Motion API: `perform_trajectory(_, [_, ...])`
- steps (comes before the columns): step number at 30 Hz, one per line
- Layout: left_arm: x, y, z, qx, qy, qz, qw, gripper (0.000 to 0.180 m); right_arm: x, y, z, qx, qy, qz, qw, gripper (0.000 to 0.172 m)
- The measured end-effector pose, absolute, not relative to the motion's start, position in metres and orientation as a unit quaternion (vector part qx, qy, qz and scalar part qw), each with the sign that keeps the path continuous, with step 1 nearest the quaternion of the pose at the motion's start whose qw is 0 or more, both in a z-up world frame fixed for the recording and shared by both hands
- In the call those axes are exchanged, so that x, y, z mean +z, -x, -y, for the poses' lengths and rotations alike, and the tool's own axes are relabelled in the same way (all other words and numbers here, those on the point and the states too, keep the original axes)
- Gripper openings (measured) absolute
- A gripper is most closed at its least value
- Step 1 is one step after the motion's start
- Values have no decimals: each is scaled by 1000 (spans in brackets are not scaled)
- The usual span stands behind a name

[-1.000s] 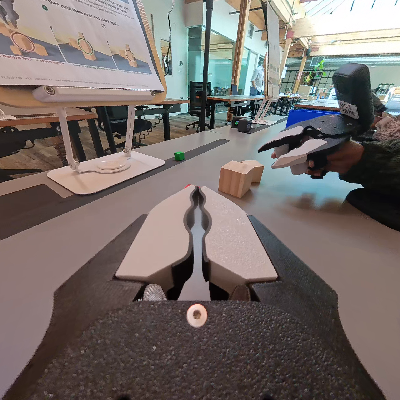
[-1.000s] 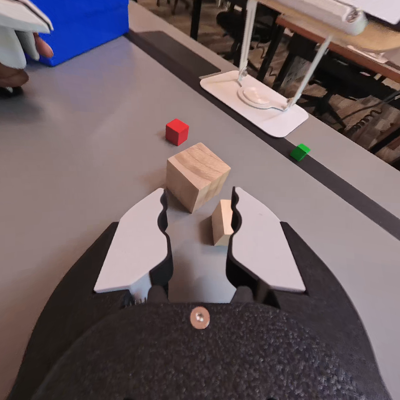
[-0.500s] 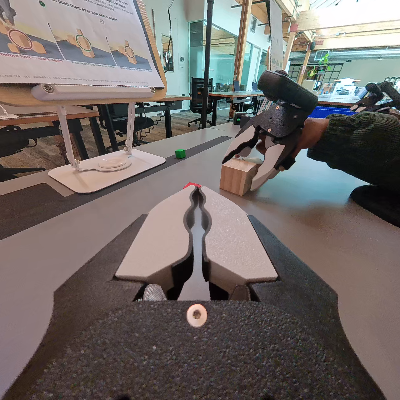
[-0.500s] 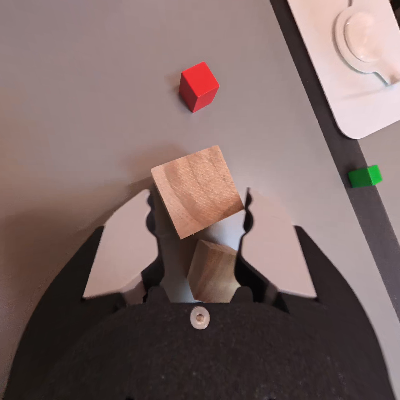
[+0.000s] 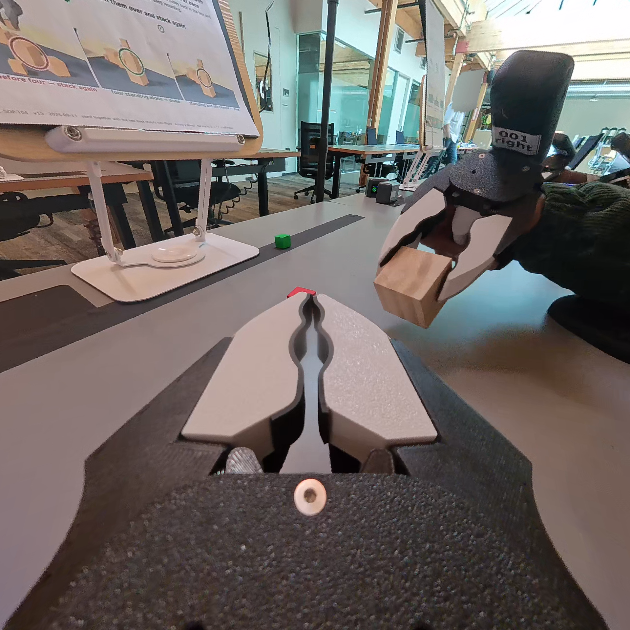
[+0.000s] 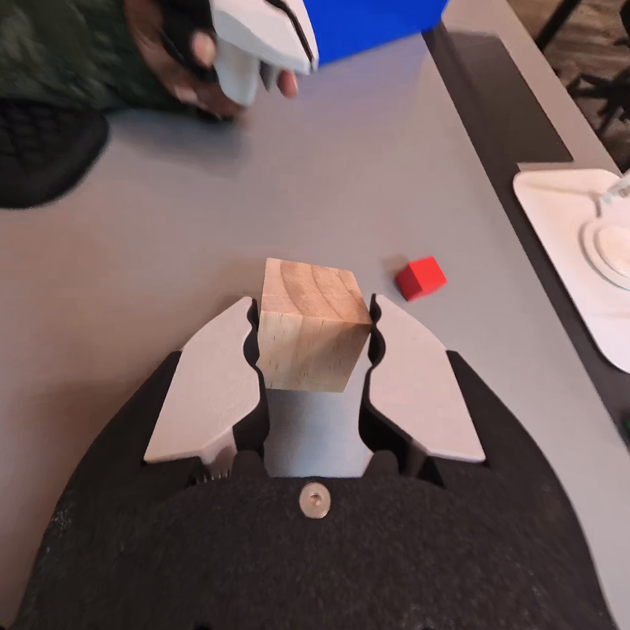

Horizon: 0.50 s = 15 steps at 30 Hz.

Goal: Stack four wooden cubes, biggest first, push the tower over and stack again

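The large wooden cube [image 6: 312, 327], earlier on the grey table [image 6: 170, 272], is now lifted, clamped by the right gripper [image 6: 312, 306]; the left gripper [image 5: 311, 298] remains closed on nothing.

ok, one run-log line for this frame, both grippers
left gripper: shut, empty, low over table | right gripper: clamped on wooden cube, lifted | red cube: on table

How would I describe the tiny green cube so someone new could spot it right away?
Find the white stand base on the grey table. A dark strip runs past it, and the green cube sits on that strip. It is much smaller than the wooden block, and the only green piece.
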<state>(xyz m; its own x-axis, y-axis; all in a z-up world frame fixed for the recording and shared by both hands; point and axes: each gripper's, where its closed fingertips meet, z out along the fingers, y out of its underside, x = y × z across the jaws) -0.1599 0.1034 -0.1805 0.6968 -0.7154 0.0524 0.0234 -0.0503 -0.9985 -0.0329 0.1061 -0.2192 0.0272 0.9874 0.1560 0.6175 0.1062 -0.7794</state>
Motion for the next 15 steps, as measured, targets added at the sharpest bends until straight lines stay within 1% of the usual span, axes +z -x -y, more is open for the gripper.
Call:
perform_trajectory(1, [-180,160,-103,-289,664,-261,638,0,-215,39,-99,285,607,645,368,63])
perform_trajectory(4, [-181,160,-103,-288,665,-262,638,0,-217,52,-78,338,576,655,353,63])
perform_trajectory(7, [-180,160,-103,-288,664,-262,639,0,-242,42,-75,292,577,695,315,62])
perform_trajectory(10, [-180,159,-103,-287,664,-263,638,0,-253,21,-80,252,602,707,274,62])
perform_trajectory(11, [-181,159,-103,-287,665,-264,637,0,-254,18,-82,242,609,705,270,66])
perform_trajectory(15, [-181,159,-103,-288,666,-264,636,0,-248,24,-78,239,610,704,274,64])
